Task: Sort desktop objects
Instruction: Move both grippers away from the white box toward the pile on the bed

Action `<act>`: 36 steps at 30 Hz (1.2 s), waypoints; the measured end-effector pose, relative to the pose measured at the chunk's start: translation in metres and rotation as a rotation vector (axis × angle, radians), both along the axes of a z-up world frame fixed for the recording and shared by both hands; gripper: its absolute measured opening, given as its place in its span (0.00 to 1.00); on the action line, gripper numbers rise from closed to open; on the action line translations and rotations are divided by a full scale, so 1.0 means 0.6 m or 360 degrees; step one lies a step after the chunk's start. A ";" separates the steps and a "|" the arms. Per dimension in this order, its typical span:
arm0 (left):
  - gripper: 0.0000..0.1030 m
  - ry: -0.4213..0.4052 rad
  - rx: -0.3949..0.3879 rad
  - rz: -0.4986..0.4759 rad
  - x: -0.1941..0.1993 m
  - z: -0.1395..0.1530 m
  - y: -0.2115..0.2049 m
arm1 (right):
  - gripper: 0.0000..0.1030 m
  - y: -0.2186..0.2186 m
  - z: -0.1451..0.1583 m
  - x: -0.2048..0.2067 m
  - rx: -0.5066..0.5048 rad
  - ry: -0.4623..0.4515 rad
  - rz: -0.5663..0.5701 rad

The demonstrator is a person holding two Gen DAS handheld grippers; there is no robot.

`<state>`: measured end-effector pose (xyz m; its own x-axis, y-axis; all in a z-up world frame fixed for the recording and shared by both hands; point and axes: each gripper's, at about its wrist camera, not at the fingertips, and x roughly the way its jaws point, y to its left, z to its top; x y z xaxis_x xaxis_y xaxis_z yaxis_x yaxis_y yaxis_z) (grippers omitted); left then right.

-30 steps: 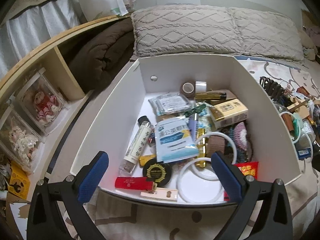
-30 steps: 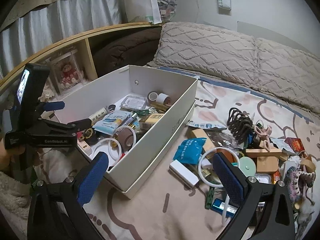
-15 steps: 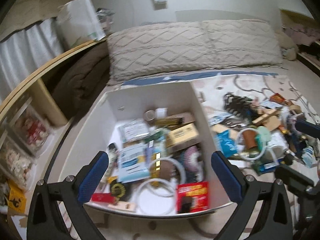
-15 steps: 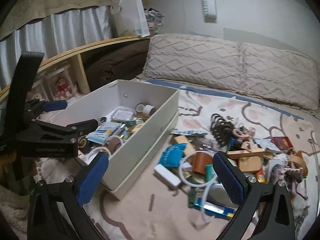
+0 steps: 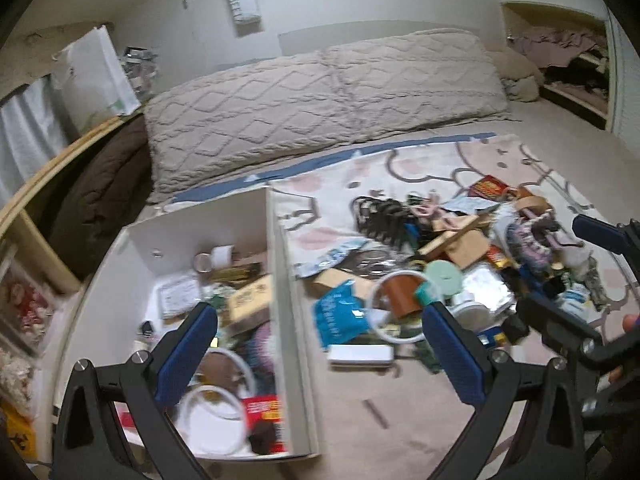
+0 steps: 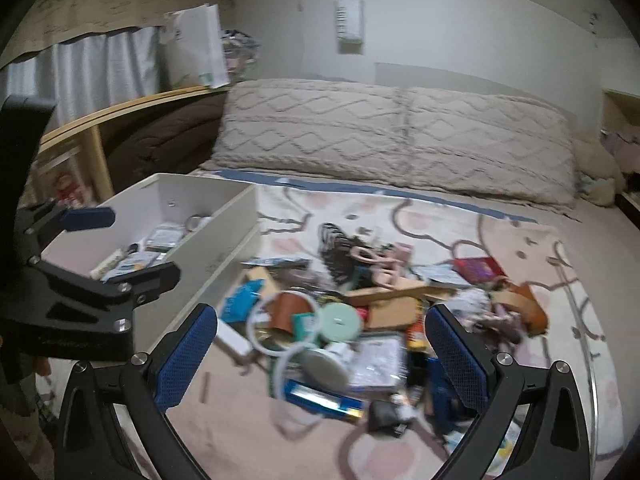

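Lengthwise, white box (image 5: pixel 276 248) toward pillows (image 5: pixel 320 92).

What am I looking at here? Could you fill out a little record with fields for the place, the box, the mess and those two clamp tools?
Place: bed with a patterned blanket and two knit pillows
Container: white box, open, already holding small items
Unsorted pile: on the blanket to the right of the box, including a blue packet, mint round lid and black hair claw
Left hand-held gripper: open, empty, straddling the box wall
Right hand-held gripper: open, empty, over the pile
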<state>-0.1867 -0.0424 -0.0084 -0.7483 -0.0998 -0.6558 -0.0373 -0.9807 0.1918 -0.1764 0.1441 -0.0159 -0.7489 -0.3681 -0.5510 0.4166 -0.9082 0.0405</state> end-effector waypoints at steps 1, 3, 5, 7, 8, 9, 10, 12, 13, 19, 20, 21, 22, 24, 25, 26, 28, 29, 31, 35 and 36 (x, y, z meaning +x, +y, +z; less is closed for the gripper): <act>1.00 -0.0003 0.0009 -0.0011 -0.001 -0.004 0.006 | 1.00 0.011 -0.002 -0.002 -0.0007 -0.0004 -0.0028; 1.00 -0.0013 0.0023 -0.0030 -0.004 -0.013 0.015 | 1.00 0.029 -0.006 -0.005 -0.0019 -0.0013 -0.0069; 1.00 -0.0018 0.0041 -0.0038 -0.007 -0.020 0.022 | 1.00 0.046 -0.014 -0.009 -0.0020 -0.0024 -0.0117; 1.00 -0.0021 0.0079 -0.0040 -0.007 -0.027 0.025 | 1.00 0.058 -0.024 -0.010 -0.0007 -0.0030 -0.0164; 1.00 -0.0027 0.0105 -0.0046 -0.009 -0.032 0.026 | 1.00 0.062 -0.029 -0.012 0.0000 -0.0039 -0.0180; 1.00 -0.0034 0.0123 -0.0055 -0.010 -0.036 0.027 | 1.00 0.067 -0.034 -0.013 0.0005 -0.0050 -0.0192; 1.00 -0.0042 0.0135 -0.0062 -0.011 -0.040 0.028 | 1.00 0.072 -0.040 -0.015 0.0007 -0.0060 -0.0204; 1.00 -0.0046 0.0142 -0.0062 -0.012 -0.046 0.030 | 1.00 0.082 -0.049 -0.018 0.0014 -0.0077 -0.0231; 1.00 -0.0045 0.0144 -0.0061 -0.012 -0.048 0.031 | 1.00 0.085 -0.051 -0.019 0.0020 -0.0078 -0.0240; 1.00 -0.0022 0.0199 -0.0068 -0.010 -0.055 0.032 | 1.00 0.101 -0.053 -0.013 0.0047 -0.0040 -0.0308; 1.00 -0.0013 0.0203 -0.0059 -0.009 -0.055 0.031 | 1.00 0.106 -0.052 -0.012 0.0041 -0.0032 -0.0325; 1.00 -0.0001 0.0211 -0.0050 -0.008 -0.054 0.030 | 1.00 0.111 -0.051 -0.011 0.0032 -0.0026 -0.0343; 1.00 0.0011 0.0219 -0.0043 -0.007 -0.052 0.027 | 1.00 0.119 -0.050 -0.010 0.0016 -0.0017 -0.0366; 1.00 0.0041 0.0226 -0.0033 -0.005 -0.049 0.024 | 1.00 0.134 -0.049 -0.007 -0.0026 -0.0001 -0.0416; 1.00 0.0056 0.0229 -0.0024 -0.004 -0.047 0.022 | 1.00 0.142 -0.049 -0.007 -0.0050 0.0001 -0.0434; 1.00 0.0067 0.0236 -0.0015 -0.003 -0.046 0.020 | 1.00 0.151 -0.049 -0.007 -0.0070 -0.0004 -0.0451; 1.00 0.0074 0.0264 -0.0007 -0.003 -0.045 0.016 | 1.00 0.166 -0.052 -0.008 -0.0087 -0.0017 -0.0493; 1.00 0.0073 0.0284 -0.0007 -0.003 -0.045 0.015 | 1.00 0.174 -0.054 -0.009 -0.0088 -0.0023 -0.0517; 1.00 0.0076 0.0311 -0.0011 -0.003 -0.046 0.015 | 1.00 0.188 -0.058 -0.009 -0.0084 -0.0033 -0.0548; 1.00 0.0087 0.0331 0.0001 -0.004 -0.048 0.017 | 1.00 0.214 -0.067 -0.008 -0.0028 -0.0032 -0.0630; 1.00 0.0096 0.0338 0.0006 -0.004 -0.047 0.017 | 1.00 0.222 -0.068 -0.007 -0.0022 -0.0027 -0.0656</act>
